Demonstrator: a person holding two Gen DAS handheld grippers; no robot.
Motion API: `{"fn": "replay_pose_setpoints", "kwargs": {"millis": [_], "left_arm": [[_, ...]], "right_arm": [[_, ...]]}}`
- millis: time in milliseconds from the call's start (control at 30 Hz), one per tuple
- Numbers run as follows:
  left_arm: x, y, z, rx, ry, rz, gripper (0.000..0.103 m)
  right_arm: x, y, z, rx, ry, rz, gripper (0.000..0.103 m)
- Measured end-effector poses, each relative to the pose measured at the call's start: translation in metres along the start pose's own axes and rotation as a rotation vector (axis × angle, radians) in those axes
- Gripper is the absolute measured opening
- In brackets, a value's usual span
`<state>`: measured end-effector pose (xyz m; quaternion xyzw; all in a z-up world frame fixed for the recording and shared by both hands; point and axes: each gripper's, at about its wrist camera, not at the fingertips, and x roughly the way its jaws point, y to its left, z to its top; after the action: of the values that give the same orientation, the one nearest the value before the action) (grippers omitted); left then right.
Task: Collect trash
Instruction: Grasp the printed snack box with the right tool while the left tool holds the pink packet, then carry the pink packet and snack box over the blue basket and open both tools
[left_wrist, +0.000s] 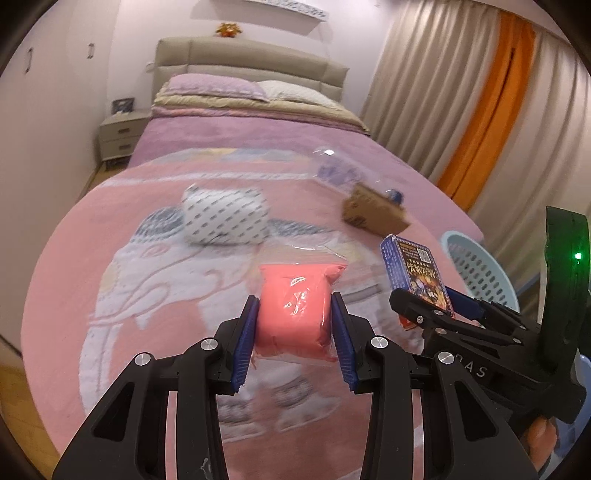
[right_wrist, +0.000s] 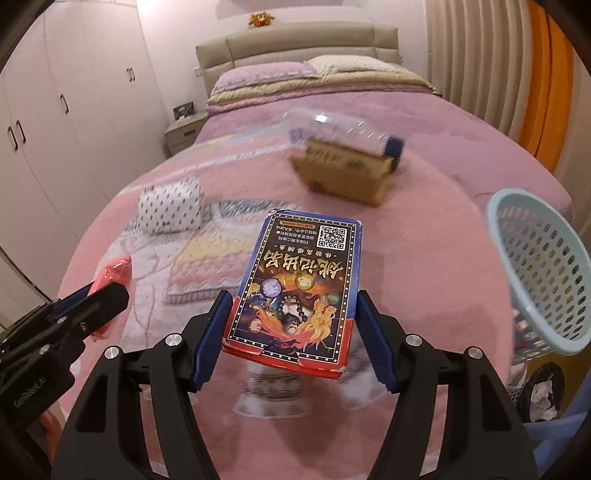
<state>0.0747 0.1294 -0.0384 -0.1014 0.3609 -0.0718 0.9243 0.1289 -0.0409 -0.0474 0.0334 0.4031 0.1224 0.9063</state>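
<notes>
With both loads lifted off the bed (left_wrist: 122, 206) | my left gripper (left_wrist: 293, 334) jaws pinch pink packet (left_wrist: 291, 310) | right gripper (right_wrist: 291, 328) jaws clamp card box (right_wrist: 299, 291) by its long edges | I judge basket (right_wrist: 535, 266) next.

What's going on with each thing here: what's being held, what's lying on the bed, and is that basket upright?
Left gripper: shut on the pink packet.
Pink packet: held between the fingers.
Right gripper: shut on the printed box.
Printed box: held, closed.
Patterned pouch: lying on the bed.
Cardboard box: lying on the bed, blurred.
Clear plastic bottle: lying behind the cardboard box.
Blue basket: tilted, beside the bed.
</notes>
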Motion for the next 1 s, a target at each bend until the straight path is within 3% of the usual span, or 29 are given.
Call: {"fn": "replay_pose_setpoints", "kwargs": {"millis": [300,567,867,1000], "left_arm": [[0.003,-0.068,0.032,0.126,-0.054,-0.066,0.037],[0.026,-0.142,0.059,0.192,-0.032,-0.220,0.037],[0.081,-0.230,0.074,0.273,0.022,-0.331,0.037],[0.112,-0.257,0.070,0.287,0.062,-0.333,0.037]], "right_arm": [[-0.044,-0.059,0.024,0.087,-0.126,-0.065,0.064],[-0.080,-0.138,0.039,0.194,-0.222,-0.192,0.064],[-0.089,-0.227,0.037,0.350,-0.220,-0.289,0.064],[-0.085,-0.260,0.031,0.400,-0.193,-0.323,0.064]]}}
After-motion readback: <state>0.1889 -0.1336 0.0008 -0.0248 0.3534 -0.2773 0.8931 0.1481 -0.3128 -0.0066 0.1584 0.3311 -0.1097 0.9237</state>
